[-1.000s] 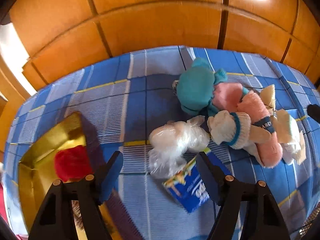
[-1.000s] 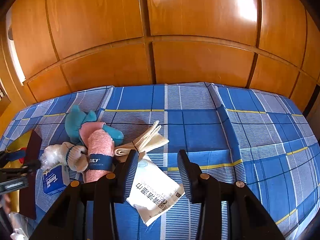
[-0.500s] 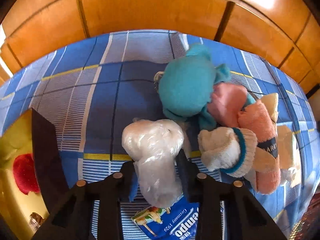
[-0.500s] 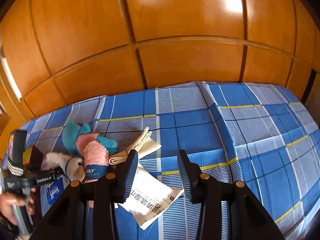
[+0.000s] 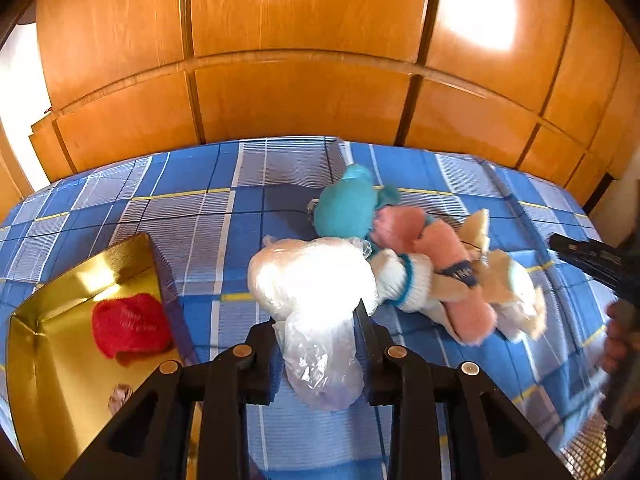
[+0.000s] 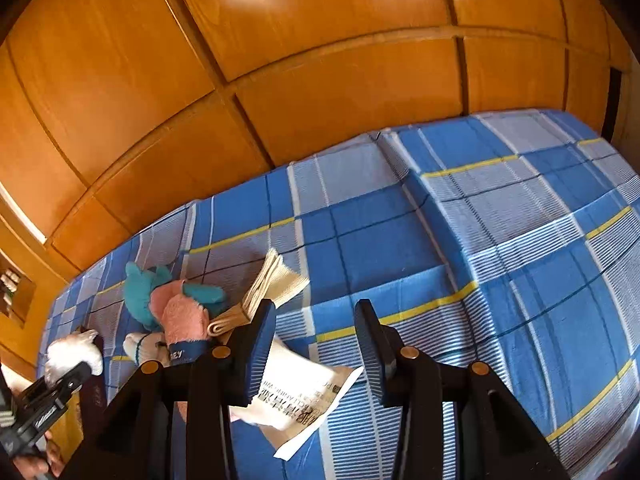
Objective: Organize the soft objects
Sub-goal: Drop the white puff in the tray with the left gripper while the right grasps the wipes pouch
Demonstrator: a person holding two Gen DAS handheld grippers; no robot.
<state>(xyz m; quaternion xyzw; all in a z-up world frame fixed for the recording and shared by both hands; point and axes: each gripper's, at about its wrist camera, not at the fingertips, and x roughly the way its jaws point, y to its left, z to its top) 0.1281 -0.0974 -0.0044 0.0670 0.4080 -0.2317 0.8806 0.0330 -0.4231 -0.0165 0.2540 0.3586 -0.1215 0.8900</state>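
Note:
My left gripper point(image 5: 318, 328) is shut on a white soft bundle in a clear plastic bag point(image 5: 312, 280) and holds it above the bed. To its left a gold tray point(image 5: 48, 320) holds a red fluffy cloth point(image 5: 128, 326). Behind the bundle lies a pile: teal plush point(image 5: 348, 204), pink towel point(image 5: 452, 248), white sock with a teal band point(image 5: 404, 280). My right gripper point(image 6: 316, 332) is open over a white printed packet point(image 6: 304, 396), with nothing between its fingers. A cream folded cloth point(image 6: 276, 284) lies just beyond its left finger.
The bed is covered by a blue checked sheet point(image 6: 500, 240), with open sheet to the right of the pile. Orange wooden wardrobe doors point(image 5: 300, 92) stand behind it. The right gripper's body point(image 5: 588, 260) and a hand show at the right edge of the left wrist view.
The left gripper moved in over the bagged bundle, shut on it and lifted it; the blue tissue pack is now hidden. The right gripper rolled, so its view of the bed tilts.

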